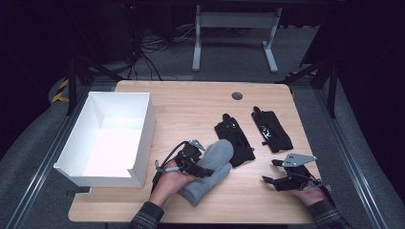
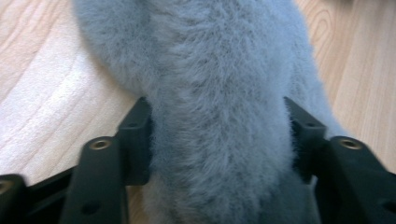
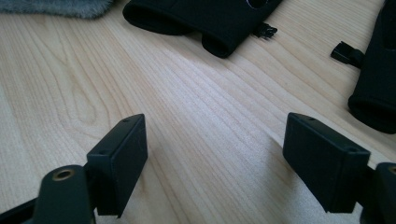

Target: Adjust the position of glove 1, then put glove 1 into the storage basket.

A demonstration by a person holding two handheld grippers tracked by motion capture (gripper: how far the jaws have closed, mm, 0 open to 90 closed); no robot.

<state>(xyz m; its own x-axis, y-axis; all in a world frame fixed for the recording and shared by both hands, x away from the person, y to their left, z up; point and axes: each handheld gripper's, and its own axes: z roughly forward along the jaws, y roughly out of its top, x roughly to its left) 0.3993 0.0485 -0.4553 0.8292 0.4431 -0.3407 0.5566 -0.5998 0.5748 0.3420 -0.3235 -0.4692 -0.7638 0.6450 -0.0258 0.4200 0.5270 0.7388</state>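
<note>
A grey fuzzy mitten lies on the wooden table, near the front middle. My left gripper is shut on it. In the left gripper view the two black jaws press into the mitten from both sides. Two black gloves lie flat behind it, one touching the mitten's tip, the other further right. My right gripper hovers open at the front right over bare wood, nothing between its jaws. The gloves' cuffs lie just beyond it.
A white open box stands at the table's left side, close to my left hand. A round dark grommet sits near the back edge. Bare wood stretches across the back middle and the front right.
</note>
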